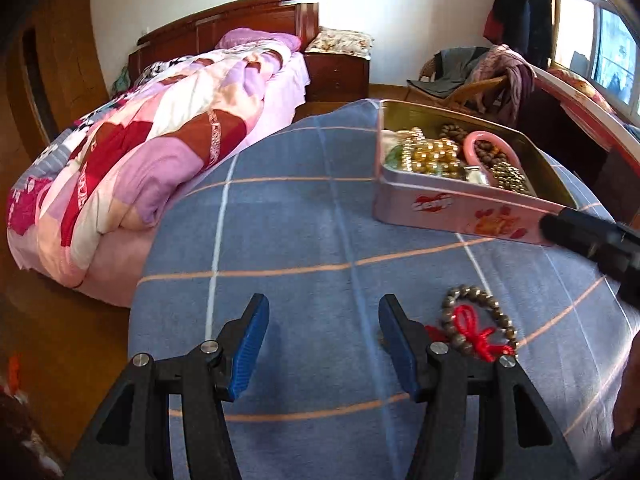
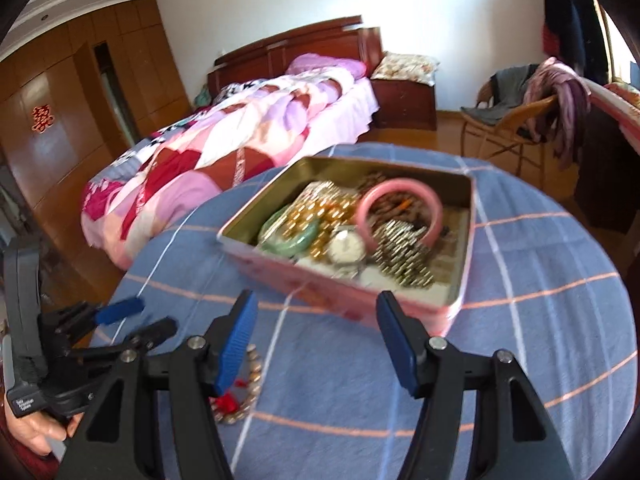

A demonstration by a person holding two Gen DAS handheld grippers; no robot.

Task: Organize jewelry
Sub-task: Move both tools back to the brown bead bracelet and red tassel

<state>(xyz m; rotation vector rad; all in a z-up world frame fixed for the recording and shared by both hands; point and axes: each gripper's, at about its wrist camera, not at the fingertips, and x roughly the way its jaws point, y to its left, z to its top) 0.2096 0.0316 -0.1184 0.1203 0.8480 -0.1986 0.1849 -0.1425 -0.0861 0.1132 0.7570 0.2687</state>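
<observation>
1. Hovering over the counter (image 1: pixel 280 240), which is draped in a blue plaid cloth, both tools are empty: the left hand-held gripper (image 1: pixel 324 344) has its blue pads spread apart with nothing between them, and the right hand-held gripper (image 2: pixel 316 340) is likewise spread wide and holds nothing.
2. Target item: a beaded bracelet (image 1: pixel 480 320) with dull brown-grey beads and a red knotted cord, lying flat on the cloth just beside the left tool's right finger, well apart from the tin.
3. Destination: a pink open tin (image 2: pixel 464 240), gold inside, toward the far side of the counter. It already holds a pink bangle (image 2: pixel 400 196), a green bangle (image 2: pixel 308 236), gold bead strands, a watch face and a dark metallic bead bunch; this view is motion-blurred, so finer detail is unclear.
4. Judgement on the pickup: shift the left tool to the right so the pads straddle one arc of the beads, not the cord, then close low against the cloth.
5. Risk: round beads may roll out, and the pads could snag the cloth.
</observation>
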